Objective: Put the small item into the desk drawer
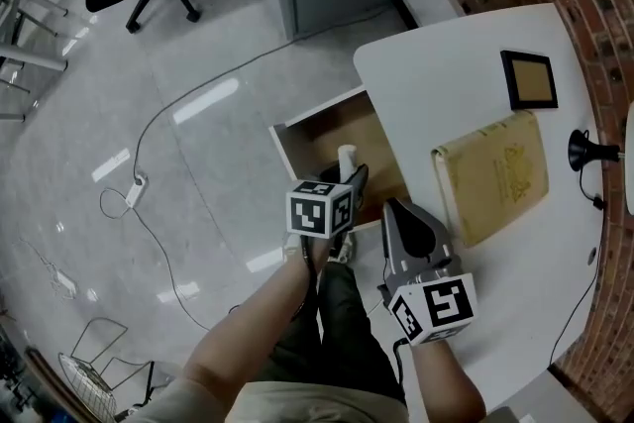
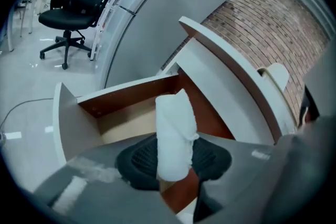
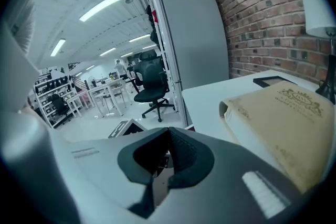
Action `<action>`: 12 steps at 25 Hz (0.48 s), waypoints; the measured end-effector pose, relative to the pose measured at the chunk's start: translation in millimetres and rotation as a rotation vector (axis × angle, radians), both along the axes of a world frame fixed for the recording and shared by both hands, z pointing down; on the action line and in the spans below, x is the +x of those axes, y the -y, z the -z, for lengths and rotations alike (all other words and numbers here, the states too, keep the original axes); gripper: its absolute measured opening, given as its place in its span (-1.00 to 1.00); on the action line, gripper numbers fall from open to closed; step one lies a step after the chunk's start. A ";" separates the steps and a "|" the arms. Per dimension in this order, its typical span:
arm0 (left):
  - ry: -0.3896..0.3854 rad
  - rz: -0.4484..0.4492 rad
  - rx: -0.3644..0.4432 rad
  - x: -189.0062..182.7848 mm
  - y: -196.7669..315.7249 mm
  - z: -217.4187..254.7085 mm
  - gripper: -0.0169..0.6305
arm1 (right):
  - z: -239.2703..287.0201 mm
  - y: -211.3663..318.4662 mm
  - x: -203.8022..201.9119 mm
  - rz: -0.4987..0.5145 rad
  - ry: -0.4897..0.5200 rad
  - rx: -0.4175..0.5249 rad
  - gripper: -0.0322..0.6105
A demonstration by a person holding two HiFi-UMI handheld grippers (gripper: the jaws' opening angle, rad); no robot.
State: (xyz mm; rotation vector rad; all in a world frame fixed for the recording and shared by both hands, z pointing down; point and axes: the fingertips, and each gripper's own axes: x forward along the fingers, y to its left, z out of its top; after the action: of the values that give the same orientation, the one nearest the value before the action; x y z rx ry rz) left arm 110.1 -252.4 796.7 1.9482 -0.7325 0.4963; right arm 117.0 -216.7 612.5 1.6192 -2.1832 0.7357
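1. The small white roll stands upright between the jaws of the left claw. Both dark pads press its lower half, and its top sticks out past the tips.
2. Beyond that claw's tips lies the open drawer, with its brown floor straight ahead and its white front panel to the left.
3. The head view adds the place. The roll and the left claw hang over the near end of the drawer, which is pulled out from the white desk.
4. The right claw is just right of the left one, at the desk edge. Its own view shows the right claw with its jaws together at the tips and nothing between them.
5. That view also shows a tan book close on its right and a dark picture frame beyond.
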 end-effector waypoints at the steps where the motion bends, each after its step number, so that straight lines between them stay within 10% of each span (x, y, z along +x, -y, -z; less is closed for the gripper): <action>1: -0.001 0.002 -0.011 1.7 0.4 -7.2 -0.50 | -5.4 0.7 0.6 -0.006 -0.001 -0.002 -0.89; 12: -0.066 0.073 -0.166 21.3 -3.7 -55.0 -0.46 | -45.6 0.9 -3.7 -0.018 -0.002 -0.041 -0.89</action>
State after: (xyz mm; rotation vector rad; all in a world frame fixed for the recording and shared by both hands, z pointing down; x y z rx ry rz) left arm 131.5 -248.8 851.7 1.7687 -0.6958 0.4317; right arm 113.3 -217.6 658.1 1.6210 -2.1403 0.7794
